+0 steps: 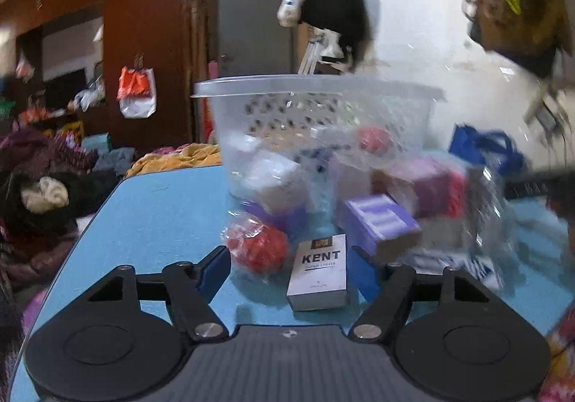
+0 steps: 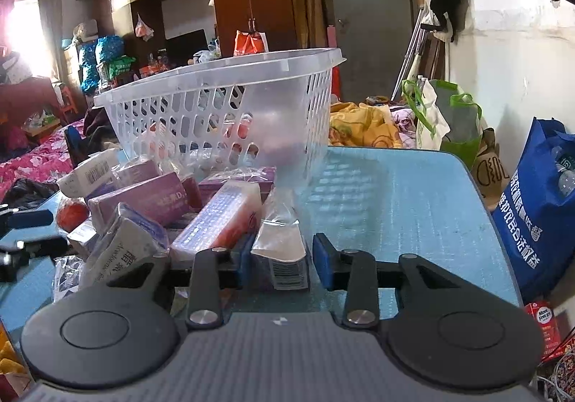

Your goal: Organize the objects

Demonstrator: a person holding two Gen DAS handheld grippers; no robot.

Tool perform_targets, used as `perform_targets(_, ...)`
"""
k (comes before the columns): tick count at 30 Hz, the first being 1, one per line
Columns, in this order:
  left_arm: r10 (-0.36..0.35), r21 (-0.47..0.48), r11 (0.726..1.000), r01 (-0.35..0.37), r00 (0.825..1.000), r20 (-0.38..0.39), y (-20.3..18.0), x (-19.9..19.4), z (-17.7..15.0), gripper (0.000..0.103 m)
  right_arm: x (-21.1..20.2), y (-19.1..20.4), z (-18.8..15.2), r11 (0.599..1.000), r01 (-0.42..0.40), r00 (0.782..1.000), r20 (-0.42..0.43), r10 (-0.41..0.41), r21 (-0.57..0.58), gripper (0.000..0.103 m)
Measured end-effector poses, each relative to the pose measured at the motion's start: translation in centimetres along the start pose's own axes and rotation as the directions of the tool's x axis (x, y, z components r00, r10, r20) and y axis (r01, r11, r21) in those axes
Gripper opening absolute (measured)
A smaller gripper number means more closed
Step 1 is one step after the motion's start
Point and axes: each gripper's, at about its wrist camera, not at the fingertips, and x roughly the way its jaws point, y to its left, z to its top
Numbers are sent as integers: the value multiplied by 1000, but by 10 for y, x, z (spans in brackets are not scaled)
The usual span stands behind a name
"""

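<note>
Both wrist cameras sit low and close over the blue table point(image 1: 151, 208), looking forward and slightly down. Each faces the clear basket point(image 2: 215, 107) and the pile of boxes point(image 2: 143, 201), the left view from the pile's left, the right view from its right.

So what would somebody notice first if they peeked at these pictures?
Probably the big see-through basket with holes in its sides, standing at the back of the blue table. Next, the messy heap of purple and white boxes spilled in front of it. Closer in, a white KENT pack lies beside a red ball in a clear wrapper, right between the left claw's blue fingers.
</note>
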Motion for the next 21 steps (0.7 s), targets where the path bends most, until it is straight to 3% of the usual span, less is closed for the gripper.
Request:
perform_targets(8,29,-61,998,-32,998,-52,24,18,14,76,0,0,0,1000,-2,1000,0,2,2,38)
perform_targets(13,9,-127,992,-15,999,-47,43,19,16,76,1,0,0,1000,-13,1000,1,13,12,38)
perform_targets(18,0,-112,994,-11,995,-100,42,34,23,75,1,0,-1,1000,-20,1000,1,20,13,38)
perform_targets(21,-8,-117,993,-6,994,-112,42,37,24,56,1,-1,-1,1000,-22,1000,1,22,14,38)
